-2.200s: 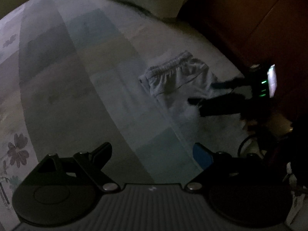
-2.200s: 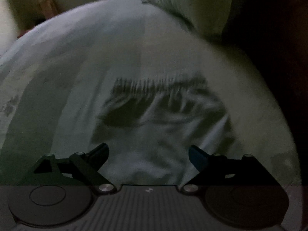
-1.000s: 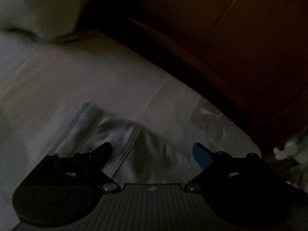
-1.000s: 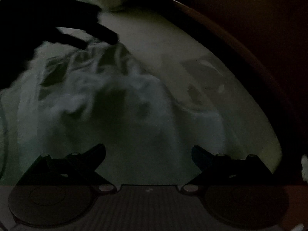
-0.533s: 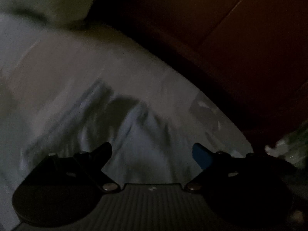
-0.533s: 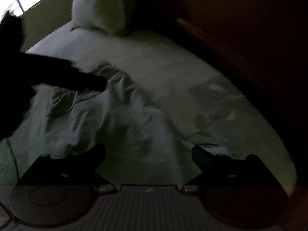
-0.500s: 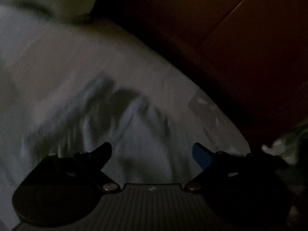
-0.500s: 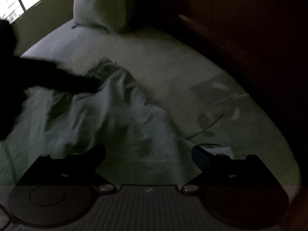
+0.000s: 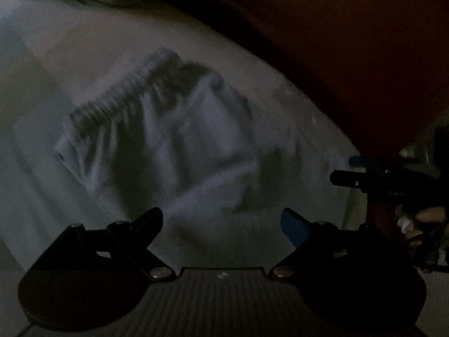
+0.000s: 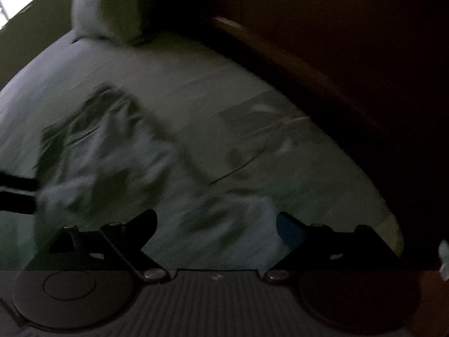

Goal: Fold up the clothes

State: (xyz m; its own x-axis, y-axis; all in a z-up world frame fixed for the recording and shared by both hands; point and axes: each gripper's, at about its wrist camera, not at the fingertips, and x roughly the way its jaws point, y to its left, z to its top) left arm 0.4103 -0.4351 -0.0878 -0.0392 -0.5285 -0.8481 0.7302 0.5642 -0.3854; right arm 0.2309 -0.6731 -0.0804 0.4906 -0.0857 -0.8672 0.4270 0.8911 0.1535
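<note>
Lying crumpled on the bed (image 9: 56, 56), the pale shorts (image 9: 174, 146) sit near its middle, waistband toward the pillow (image 10: 109, 5). Bare sheet stretches out on the side away from the dark wooden bed frame (image 10: 294, 64), which curves close along the other side. Blur hides the fine creases.

A second ago the left view showed only one corner of the shorts by the bed's edge; now the whole garment fills it, and the right tongs (image 9: 341, 171) have come into view at its right edge, beyond the shorts. The left tongs (image 9: 221, 219) hover above the shorts with jaws wide apart, gripping nothing. In their own view the right tongs (image 10: 216, 221) are equally spread and empty above the cloth.
</note>
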